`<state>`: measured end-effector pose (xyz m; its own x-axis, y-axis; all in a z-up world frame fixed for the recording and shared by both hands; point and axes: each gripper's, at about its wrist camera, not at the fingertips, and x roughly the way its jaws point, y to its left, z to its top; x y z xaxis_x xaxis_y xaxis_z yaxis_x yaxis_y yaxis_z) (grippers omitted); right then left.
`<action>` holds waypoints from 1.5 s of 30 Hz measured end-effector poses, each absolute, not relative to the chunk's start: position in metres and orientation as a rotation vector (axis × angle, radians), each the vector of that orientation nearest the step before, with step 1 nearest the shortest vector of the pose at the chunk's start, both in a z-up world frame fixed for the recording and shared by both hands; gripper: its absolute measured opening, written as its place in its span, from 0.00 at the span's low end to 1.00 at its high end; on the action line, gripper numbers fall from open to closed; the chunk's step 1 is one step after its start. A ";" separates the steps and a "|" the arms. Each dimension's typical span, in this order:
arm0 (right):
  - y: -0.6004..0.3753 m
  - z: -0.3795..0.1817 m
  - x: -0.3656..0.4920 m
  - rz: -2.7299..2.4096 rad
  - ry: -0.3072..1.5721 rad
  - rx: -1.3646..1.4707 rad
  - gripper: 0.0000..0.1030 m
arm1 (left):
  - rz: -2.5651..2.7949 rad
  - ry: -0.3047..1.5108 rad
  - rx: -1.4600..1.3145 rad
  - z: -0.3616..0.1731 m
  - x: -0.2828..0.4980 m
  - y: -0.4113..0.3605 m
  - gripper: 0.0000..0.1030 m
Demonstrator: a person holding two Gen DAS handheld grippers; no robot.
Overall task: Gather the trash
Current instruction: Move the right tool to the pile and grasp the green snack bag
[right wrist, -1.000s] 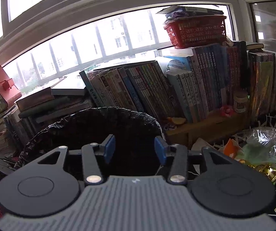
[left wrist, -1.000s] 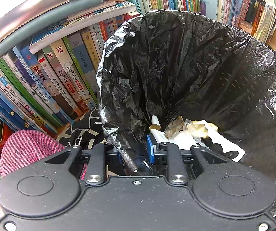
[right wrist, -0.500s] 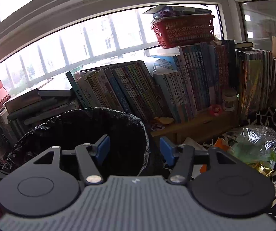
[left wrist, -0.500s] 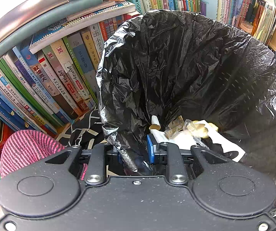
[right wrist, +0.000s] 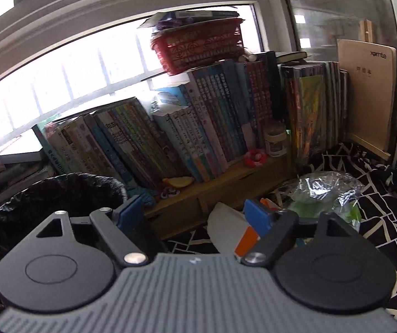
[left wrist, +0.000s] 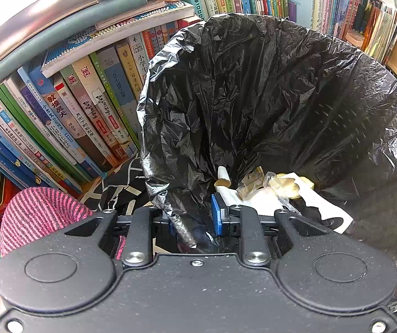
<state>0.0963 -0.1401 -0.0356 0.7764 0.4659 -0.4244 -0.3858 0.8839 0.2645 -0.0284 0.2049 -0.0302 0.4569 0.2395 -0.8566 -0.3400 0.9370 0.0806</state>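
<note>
Left gripper (left wrist: 191,219) fingers pinching black bin bag (left wrist: 281,105) rim, right gripper (right wrist: 193,212) fingers opening wide, nothing held

My left tool (left wrist: 193,219) has blue pads and a black body, clamped on the glossy black trash bag (left wrist: 281,97); beside it sits pink-and-dark striped knit (left wrist: 37,208). My right tool (right wrist: 195,216), grey-ribbed, blue-padded, faces a red basket (right wrist: 198,52) and black cloth with white lines (right wrist: 387,211)
</note>
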 end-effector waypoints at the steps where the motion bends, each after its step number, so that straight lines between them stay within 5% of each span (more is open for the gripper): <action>1: -0.148 -0.039 0.103 0.434 0.508 0.184 0.87 | 0.357 1.037 -0.107 -0.030 -0.029 0.205 0.22; 5: -0.189 -0.059 0.137 0.290 0.588 0.276 1.00 | 0.357 1.037 -0.108 -0.031 -0.029 0.205 0.23; 15: -0.263 -0.145 0.174 0.008 0.795 0.425 0.99 | 0.356 1.042 -0.108 -0.032 -0.028 0.205 0.23; 26: -0.261 -0.193 0.183 0.039 0.963 0.572 0.62 | 0.358 1.047 -0.107 -0.033 -0.026 0.206 0.23; 30: -0.262 -0.205 0.180 0.038 1.000 0.617 0.27 | 0.357 1.047 -0.107 -0.032 -0.026 0.206 0.23; 32: -0.262 -0.200 0.179 0.032 0.976 0.599 0.20 | 0.358 1.047 -0.107 -0.033 -0.026 0.206 0.23; 45: -0.285 -0.108 0.166 -0.056 0.778 0.516 0.17 | 0.356 1.046 -0.111 -0.032 -0.026 0.206 0.23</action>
<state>0.1659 -0.2846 -0.1083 0.7173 0.1384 -0.6829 0.2348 0.8747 0.4240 -0.0256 0.2061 -0.0322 0.4501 0.2349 -0.8615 -0.3397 0.9373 0.0782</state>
